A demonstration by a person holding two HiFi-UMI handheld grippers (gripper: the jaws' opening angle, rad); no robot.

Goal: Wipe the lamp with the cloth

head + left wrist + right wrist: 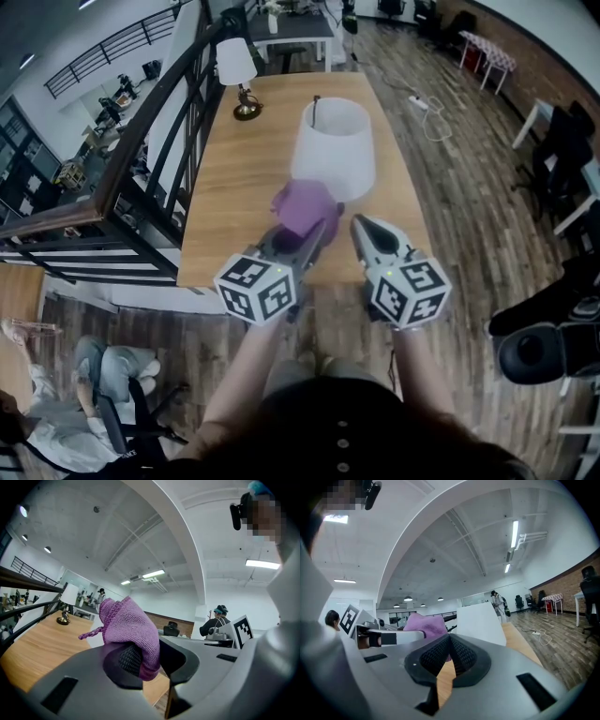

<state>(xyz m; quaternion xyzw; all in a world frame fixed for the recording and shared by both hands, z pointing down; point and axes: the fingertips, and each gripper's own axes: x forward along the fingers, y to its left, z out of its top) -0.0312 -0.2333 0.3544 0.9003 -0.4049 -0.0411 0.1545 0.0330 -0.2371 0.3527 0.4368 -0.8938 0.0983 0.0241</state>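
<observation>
Left margin: a black metal railing (141,159) runs alongside the left edge of the light wooden table (225,216), close to it along its length.

Far left corner of table: a small table lamp with white shade and brass base (237,77), standing upright, well apart from both grippers.

Left gripper (322,232): jaws clenched on a purple terry cloth (305,208). In the left gripper view the cloth (129,630) is bunched into a rounded wad, pinched between the pads, with a corded hem trailing to its left. The wad is held above the near part of the table, just before the lower rim of the large lamp; contact with that rim cannot be determined.

Centre: a large white tapered lampshade (334,150), upright, with a thin dark rod at its top. Its surface appears plain and uniform.

Right gripper (360,225): jaws brought together at the tips, nothing between them. It sits just beside the cloth, near the shade's rim.

Clearance: bare tabletop lies left of the large shade and between the two lamps. The right table edge is near the shade. Beyond it is wooden flooring with a white cable (429,114).
</observation>
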